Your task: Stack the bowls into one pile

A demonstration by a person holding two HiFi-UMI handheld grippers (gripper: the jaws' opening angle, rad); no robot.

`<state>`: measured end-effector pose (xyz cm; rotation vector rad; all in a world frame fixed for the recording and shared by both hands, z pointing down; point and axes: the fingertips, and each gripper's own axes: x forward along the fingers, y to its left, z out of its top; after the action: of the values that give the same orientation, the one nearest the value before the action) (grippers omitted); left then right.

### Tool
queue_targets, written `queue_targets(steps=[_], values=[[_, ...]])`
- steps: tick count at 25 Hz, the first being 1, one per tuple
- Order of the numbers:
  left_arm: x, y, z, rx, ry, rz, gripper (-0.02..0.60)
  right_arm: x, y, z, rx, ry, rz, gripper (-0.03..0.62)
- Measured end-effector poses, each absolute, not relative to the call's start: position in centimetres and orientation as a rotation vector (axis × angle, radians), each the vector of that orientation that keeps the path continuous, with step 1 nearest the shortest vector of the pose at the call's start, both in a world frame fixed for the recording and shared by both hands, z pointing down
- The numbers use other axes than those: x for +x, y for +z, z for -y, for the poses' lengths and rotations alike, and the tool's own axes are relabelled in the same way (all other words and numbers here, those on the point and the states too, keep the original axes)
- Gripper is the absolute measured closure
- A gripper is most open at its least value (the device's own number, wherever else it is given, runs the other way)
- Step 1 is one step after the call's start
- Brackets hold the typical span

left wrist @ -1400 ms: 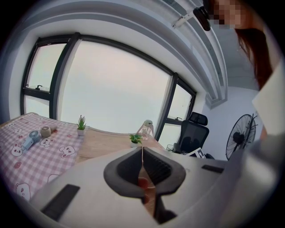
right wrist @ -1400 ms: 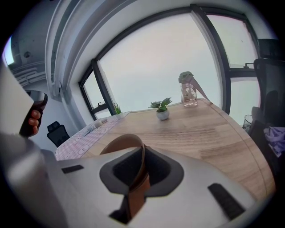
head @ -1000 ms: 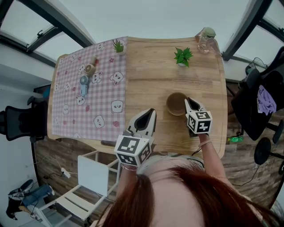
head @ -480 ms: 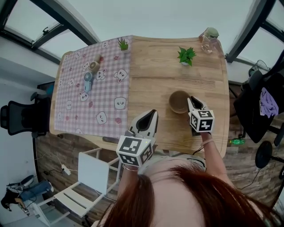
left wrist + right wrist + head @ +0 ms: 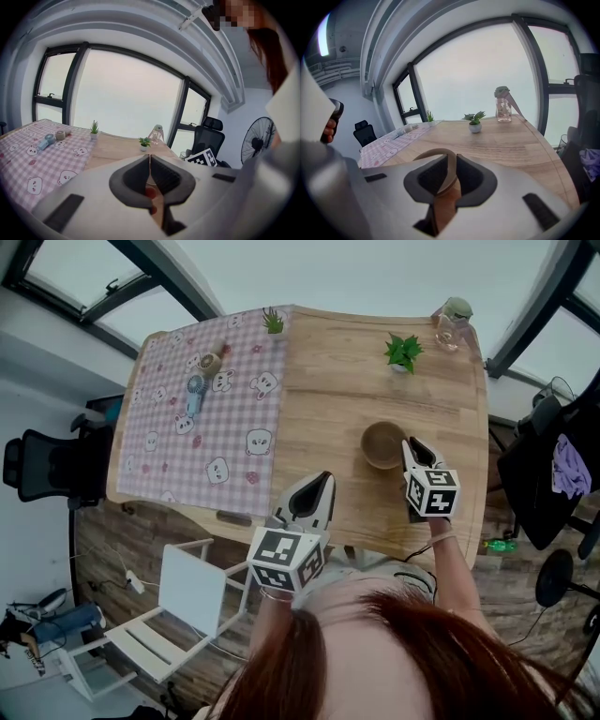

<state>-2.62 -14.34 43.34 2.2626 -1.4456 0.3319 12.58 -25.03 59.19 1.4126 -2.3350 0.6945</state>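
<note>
Clamping the bowl (image 5: 382, 444) by its near rim: right hand-held gripper (image 5: 411, 448) pinched tight on the wall, bowl apparently resting on the bench (image 5: 328, 381). Left hand-held gripper (image 5: 322, 482) closed, empty, idle near the front edge. No second bowl visible, so likely placement step; next: release, back off.

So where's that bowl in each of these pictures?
Head view: the bowl sits on bare wood, right of centre.
Left gripper view: not in it.
Right gripper view: bottom centre, the bowl has its rim pinched in the right tool.
Shared landmark: the bottle at the table's far corner, also in the left gripper view and the right gripper view.
</note>
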Motion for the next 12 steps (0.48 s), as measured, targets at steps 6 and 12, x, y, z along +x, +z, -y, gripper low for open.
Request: queue_targets(steps=[6,12], values=[[-2.3,42.8,13.4,2.284,0.339,1.446,0.571,12.6,57.5,24.1,1.423,0.668,2.374,0.559],[-2.1,41.9,13.3,2.339,0.349,1.417,0.571,12.5,55.6,22.7,1.456,0.601,2.389,0.56]])
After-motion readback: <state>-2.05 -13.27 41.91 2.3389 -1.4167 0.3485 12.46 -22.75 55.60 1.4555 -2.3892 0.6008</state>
